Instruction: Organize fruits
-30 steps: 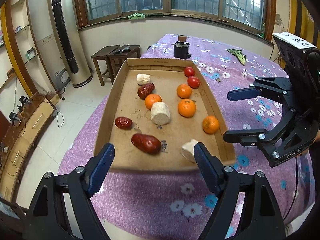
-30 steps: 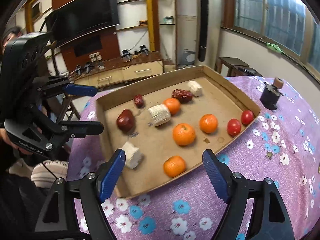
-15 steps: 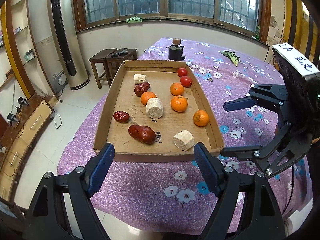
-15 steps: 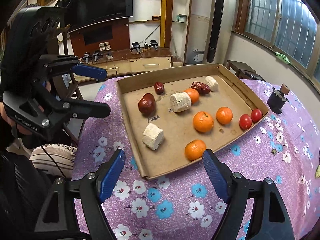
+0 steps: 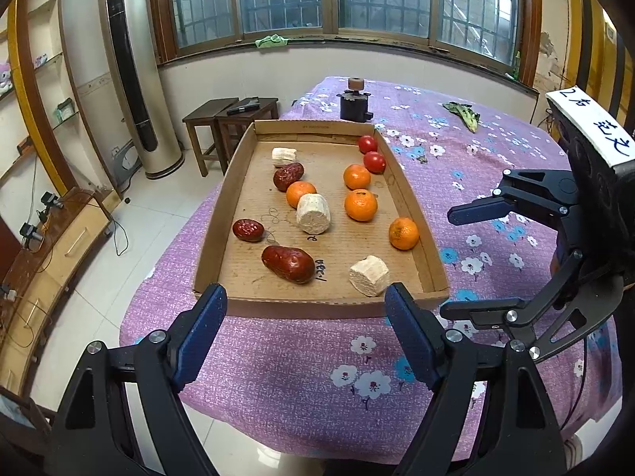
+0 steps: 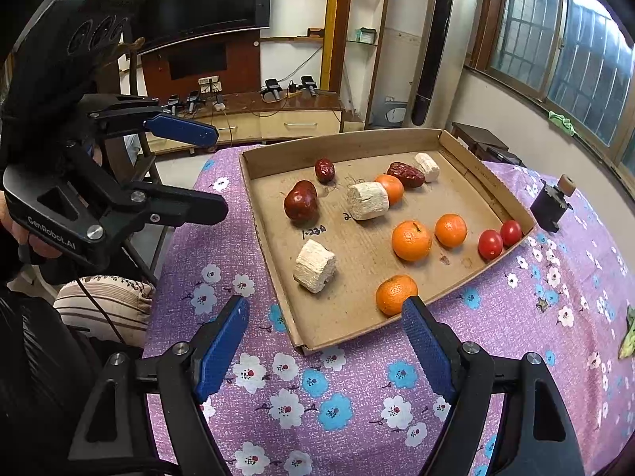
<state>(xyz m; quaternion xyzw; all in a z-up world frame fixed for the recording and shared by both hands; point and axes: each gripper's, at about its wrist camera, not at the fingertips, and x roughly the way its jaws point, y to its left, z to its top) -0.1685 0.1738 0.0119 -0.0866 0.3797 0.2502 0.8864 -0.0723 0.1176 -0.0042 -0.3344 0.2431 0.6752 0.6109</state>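
A shallow cardboard tray [image 5: 412,214] [image 6: 468,166] lies on a purple flowered tablecloth. It holds several oranges [image 5: 360,205] [image 6: 411,240], three dark red dates [image 5: 287,263] [image 6: 301,200], three pale root chunks [image 5: 313,213] [image 6: 314,265] and two small tomatoes [image 5: 374,162] [image 6: 490,244]. My left gripper [image 5: 304,327] is open and empty, held back from the tray's near edge. My right gripper [image 6: 324,341] is open and empty, off the tray's corner; it also shows at the right of the left wrist view [image 5: 456,261]. The left gripper shows at the left of the right wrist view [image 6: 214,170].
A small dark holder with a spool [image 5: 354,101] [image 6: 549,204] stands beyond the tray. A green leaf [image 5: 464,113] lies on the cloth at the far right. Wooden stools [image 5: 230,115], a tall floor air conditioner [image 5: 131,75] and a TV cabinet [image 6: 254,115] surround the table.
Both grippers have pulled back and up from the tray, which now looks smaller and farther. Both stay open. The fruits have not moved.
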